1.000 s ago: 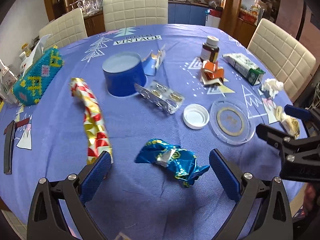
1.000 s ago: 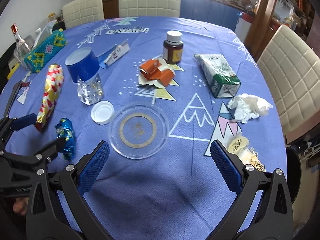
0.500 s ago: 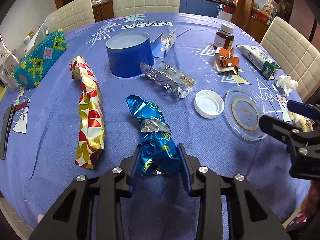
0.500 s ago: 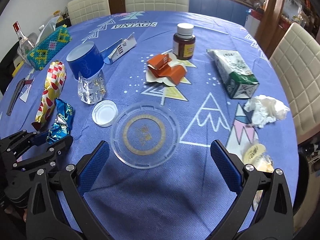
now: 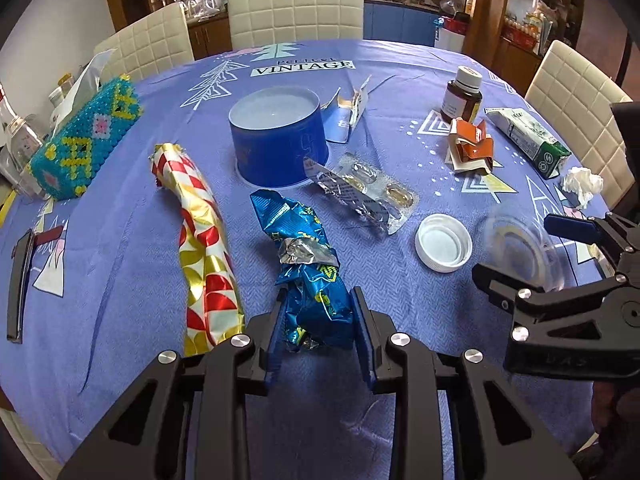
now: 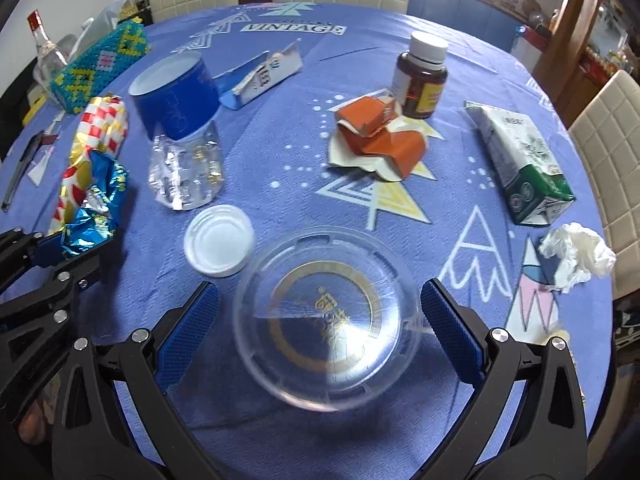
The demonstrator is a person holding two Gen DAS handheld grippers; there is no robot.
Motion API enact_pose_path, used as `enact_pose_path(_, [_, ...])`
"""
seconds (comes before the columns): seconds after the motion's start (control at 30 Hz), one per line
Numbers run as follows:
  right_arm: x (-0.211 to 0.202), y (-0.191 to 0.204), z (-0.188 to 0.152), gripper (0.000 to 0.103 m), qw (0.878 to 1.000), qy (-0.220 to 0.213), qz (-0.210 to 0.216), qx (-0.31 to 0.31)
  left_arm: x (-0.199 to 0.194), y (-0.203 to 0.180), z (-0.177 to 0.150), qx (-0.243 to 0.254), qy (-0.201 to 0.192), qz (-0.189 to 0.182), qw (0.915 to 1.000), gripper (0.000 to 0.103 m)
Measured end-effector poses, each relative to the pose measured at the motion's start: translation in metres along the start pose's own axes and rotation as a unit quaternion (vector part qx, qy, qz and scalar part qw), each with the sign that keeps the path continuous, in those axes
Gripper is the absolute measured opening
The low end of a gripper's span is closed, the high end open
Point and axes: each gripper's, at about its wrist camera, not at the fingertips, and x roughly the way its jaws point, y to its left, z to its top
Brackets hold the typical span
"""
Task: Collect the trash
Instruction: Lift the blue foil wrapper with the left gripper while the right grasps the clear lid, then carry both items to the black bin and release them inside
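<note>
Your right gripper [image 6: 320,316] stands wide over the clear plastic lid [image 6: 326,320], pads either side (contact unclear). Just beyond lies the white cap [image 6: 219,240]; far left, your left gripper [image 6: 66,254] pinches the blue foil wrapper [image 6: 96,210].

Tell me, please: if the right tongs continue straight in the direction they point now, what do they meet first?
Most likely the clear round plastic lid. It lies between the open right tongs, directly ahead on the blue tablecloth. Depth is uncertain.

Black gripper [image 5: 317,322], blue ribbed pads [image 6: 448,322]
</note>
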Motion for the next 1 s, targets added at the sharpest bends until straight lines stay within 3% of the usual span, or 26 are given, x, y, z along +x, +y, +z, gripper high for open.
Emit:
enact_pose_path(0.23, [0.007, -0.022, -0.003, 0.1, 0.999, 0.027, -0.004, 0.047, 0.002, -0.004, 0.007, 0.014, -0.006, -0.007, 0.9999, 0.03])
enact_pose_path(0.33, [0.003, -0.022, -0.007, 0.089, 0.999, 0.019, 0.007, 0.05, -0.001, -0.006, 0.01, 0.021, -0.013, -0.008, 0.9997, 0.029])
enact_pose_path(0.53, [-0.008, -0.025, -0.009, 0.088, 0.998, 0.002, 0.031, 0.052, -0.011, -0.019, 0.017, 0.042, -0.03, -0.011, 0.9986, 0.029])
enact_pose_path(0.8, [-0.037, -0.062, -0.013, 0.088, 0.996, -0.027, 0.002, 0.087, -0.027, -0.061, 0.032, 0.091, -0.061, -0.04, 0.9931, 0.03])
enact_pose_path(1.0, [-0.069, -0.109, -0.025, 0.088, 0.989, -0.058, -0.034, 0.131, -0.038, -0.115, 0.044, 0.145, -0.089, -0.073, 0.9827, 0.03])
